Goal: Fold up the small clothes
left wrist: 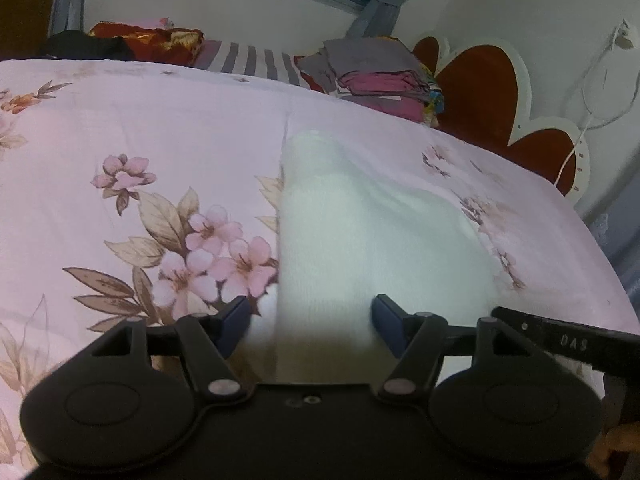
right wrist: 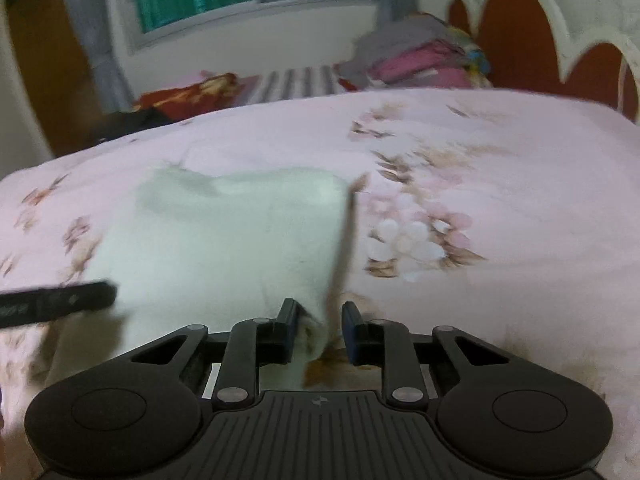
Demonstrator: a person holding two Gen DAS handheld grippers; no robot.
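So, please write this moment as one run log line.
white cloth flat on floral bedsheet | left gripper open over near edge | right gripper open at corner

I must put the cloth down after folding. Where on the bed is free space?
Free: flowered sheet left of the white cloth, and the strip to its right before the headboard. Crowded: the far edge, with folded clothes and a red blanket.

A bed with a pink floral sheet (left wrist: 140,128) carries 1 white garment (left wrist: 360,232) lying just ahead of the fingers; folded clothes (left wrist: 380,76) sit far beyond.
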